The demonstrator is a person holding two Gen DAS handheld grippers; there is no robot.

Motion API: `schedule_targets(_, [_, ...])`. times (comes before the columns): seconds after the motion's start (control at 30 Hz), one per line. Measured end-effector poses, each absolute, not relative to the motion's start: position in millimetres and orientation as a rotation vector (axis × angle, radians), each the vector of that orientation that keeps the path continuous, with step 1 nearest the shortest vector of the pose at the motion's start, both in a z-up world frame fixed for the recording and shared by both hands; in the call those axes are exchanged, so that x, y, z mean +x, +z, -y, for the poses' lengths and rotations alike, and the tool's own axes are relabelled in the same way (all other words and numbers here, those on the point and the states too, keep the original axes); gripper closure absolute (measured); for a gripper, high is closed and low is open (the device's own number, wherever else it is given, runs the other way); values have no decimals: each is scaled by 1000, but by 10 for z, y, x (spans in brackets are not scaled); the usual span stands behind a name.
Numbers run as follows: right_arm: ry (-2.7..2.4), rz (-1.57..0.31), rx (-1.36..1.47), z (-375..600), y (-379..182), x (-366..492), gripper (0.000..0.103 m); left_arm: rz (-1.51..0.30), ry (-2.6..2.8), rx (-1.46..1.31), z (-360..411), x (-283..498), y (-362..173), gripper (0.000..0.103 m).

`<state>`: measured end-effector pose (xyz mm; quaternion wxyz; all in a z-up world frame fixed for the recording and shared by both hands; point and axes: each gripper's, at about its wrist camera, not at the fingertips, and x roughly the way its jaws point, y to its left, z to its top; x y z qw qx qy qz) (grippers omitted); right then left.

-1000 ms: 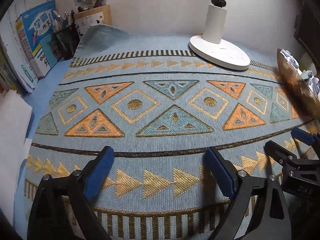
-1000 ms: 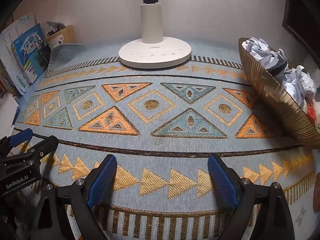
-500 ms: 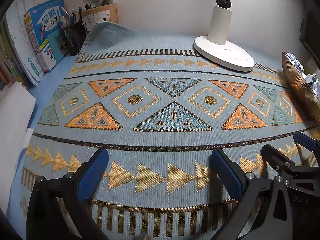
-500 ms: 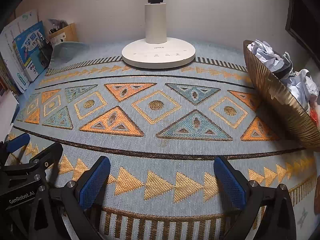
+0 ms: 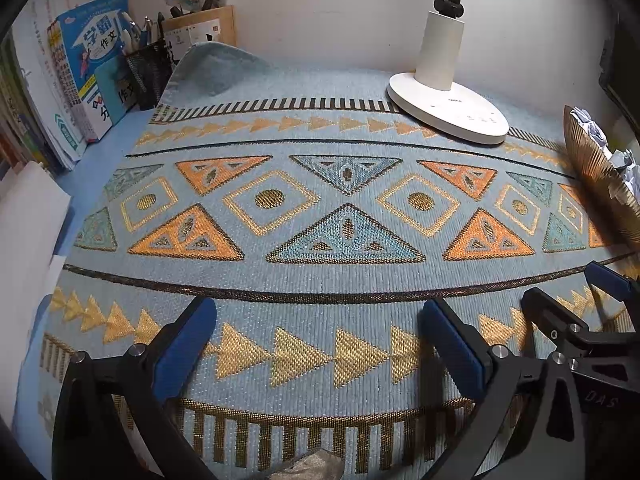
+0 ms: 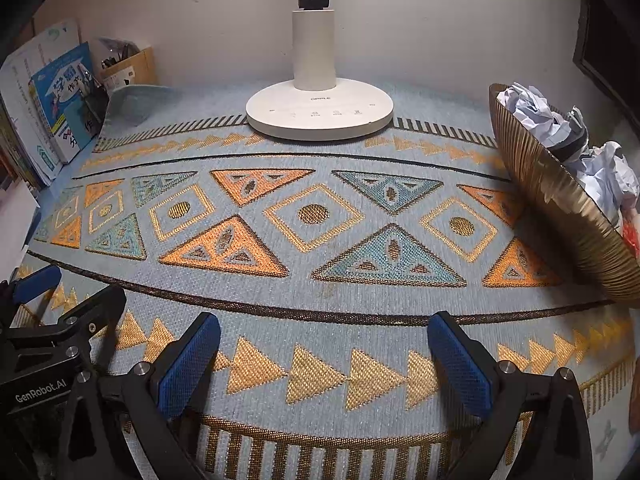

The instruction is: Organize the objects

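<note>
Left wrist view: left gripper (image 5: pixel 316 344) spread wide, nothing between its blue pads, over the patterned mat (image 5: pixel 320 208). Lamp base (image 5: pixel 446 112) at 1 o'clock. Gold bowl (image 5: pixel 596 176) holding crumpled paper (image 5: pixel 592 130) at 3 o'clock. Books (image 5: pixel 86 68) at 10 o'clock. Right gripper (image 5: pixel 576 300) at 4 o'clock, fingers apart.

Right wrist view: right gripper (image 6: pixel 324 360) likewise released, empty. Bowl (image 6: pixel 552 192) with paper (image 6: pixel 536 116) at 2 o'clock, lamp (image 6: pixel 320 116) at 12, left gripper (image 6: pixel 68 292) at 8.

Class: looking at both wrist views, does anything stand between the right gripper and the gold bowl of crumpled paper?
Nothing visible does. Only bare patterned mat lies between the open right gripper and the gold bowl; the lamp stands off at the back.
</note>
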<state>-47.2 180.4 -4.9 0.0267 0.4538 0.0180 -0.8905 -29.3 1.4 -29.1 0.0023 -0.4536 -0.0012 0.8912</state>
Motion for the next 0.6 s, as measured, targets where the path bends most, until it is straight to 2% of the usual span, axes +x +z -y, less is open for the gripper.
schedule_targets(0.6, [-2751, -56, 1401, -1802, -60, -471, 0, 3, 2795, -1424, -6, -293, -277, 0])
